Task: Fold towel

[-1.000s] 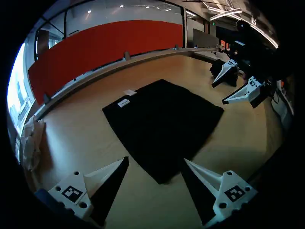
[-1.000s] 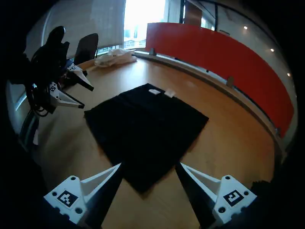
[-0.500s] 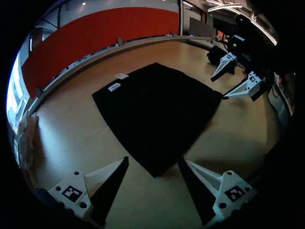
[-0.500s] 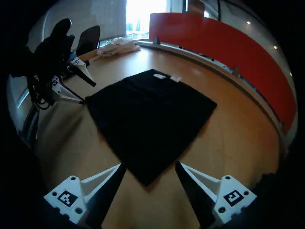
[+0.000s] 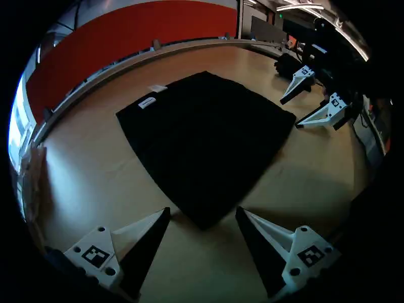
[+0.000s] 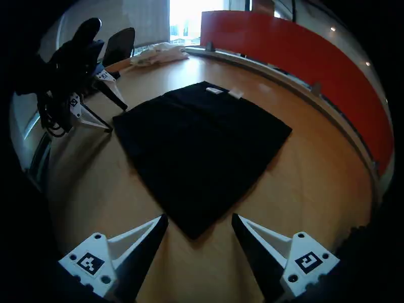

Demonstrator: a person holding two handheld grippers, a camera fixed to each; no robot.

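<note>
Lying flat on table [image 5: 91, 166]: black towel [image 5: 207, 131], white tags [image 5: 147, 103] unreadable. Left gripper [image 5: 202, 222] and right gripper [image 6: 199, 224] released, each framing a corner.

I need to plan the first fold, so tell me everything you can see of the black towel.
The black towel is a plain, matte cloth, roughly square, lying spread flat on the wooden table. A white tag sits near one far corner. One corner lies between the open fingers of the left gripper, another between those of the right gripper; neither grips it.
</note>
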